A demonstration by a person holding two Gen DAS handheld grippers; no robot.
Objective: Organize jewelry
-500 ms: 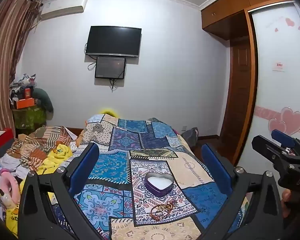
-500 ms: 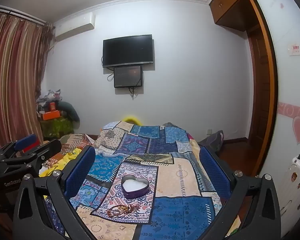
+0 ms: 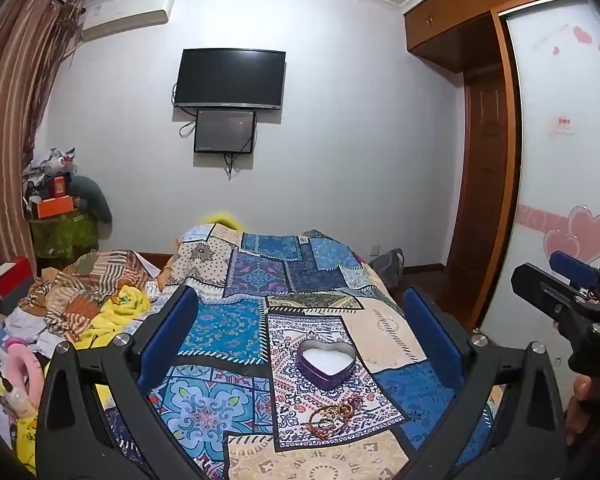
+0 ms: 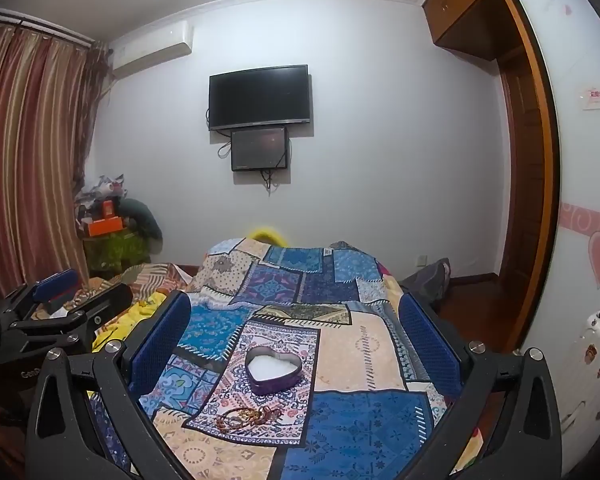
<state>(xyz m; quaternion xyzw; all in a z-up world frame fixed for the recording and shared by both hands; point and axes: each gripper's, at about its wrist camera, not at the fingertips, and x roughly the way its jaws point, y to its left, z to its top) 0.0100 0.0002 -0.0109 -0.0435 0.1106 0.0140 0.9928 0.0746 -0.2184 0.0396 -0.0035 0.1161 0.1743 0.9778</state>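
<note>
Jaws: both pairs are seen spread fully wide, blue pads well apart, with nothing between them; the left gripper point(image 3: 300, 340) and the right gripper point(image 4: 294, 338) are held above the near end of the bed, angled slightly down.
Jewelry: a small tangle of gold and reddish bangles and chains point(image 3: 334, 416) is seen lying loose on the patchwork bedspread point(image 3: 228, 328), near the foot of the frame.
Box: a purple heart-shaped tin point(image 3: 327, 364) with a white lining stands open just beyond the jewelry, apart from it.
Change: against the view half a second earlier, almost nothing is seen to have shifted; tin, jewelry and both grippers keep their places.
Meaning for task: the sorting is judged not yet begun; nothing has been lifted, and the tin looks empty.
Left view only: the right gripper's side and fingers of the hand point(image 3: 580, 408) holding it are shown at the right edge, plus a heap of clothes point(image 3: 96, 300) left of the bed.
Right view only: the left gripper is shown at the left edge, striped curtains point(image 4: 28, 160) behind it, and a white stickered case point(image 4: 592, 364) at the right.
</note>
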